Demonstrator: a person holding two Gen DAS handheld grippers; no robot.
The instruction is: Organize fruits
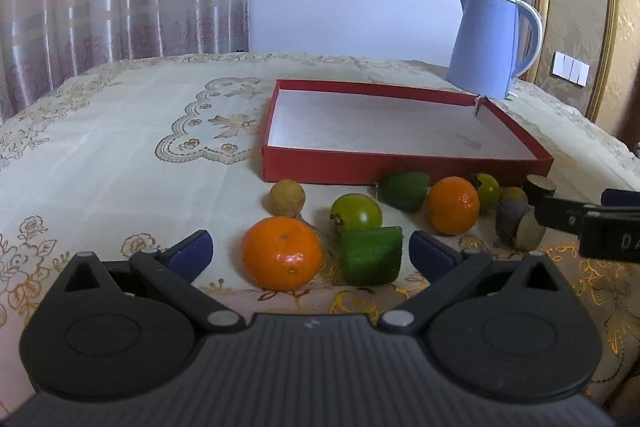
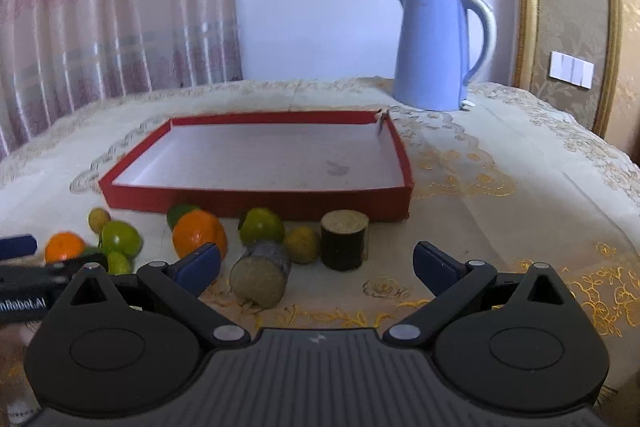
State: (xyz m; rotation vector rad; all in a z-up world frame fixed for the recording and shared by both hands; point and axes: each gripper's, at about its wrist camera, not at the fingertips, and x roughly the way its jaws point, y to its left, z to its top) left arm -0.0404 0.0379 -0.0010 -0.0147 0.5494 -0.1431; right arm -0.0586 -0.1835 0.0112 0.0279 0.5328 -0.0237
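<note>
Tablecloth (image 1: 120,131) fills both views; only right view shows upright log (image 2: 345,240); both hand-held grippers gape empty.

Two wrist fisheyes, low over the table, both facing the far wall.
Left view sits left, close behind the fruits; right view sits further right. Shared: red tray (image 1: 404,169) (image 2: 256,201), blue kettle (image 1: 486,45) (image 2: 434,51).

right gripper (image 2: 316,259) jaws wide apart, empty | log pieces (image 2: 260,279) and fruits (image 2: 199,233) before red tray (image 2: 256,201) | kettle (image 2: 434,51) behind
</note>
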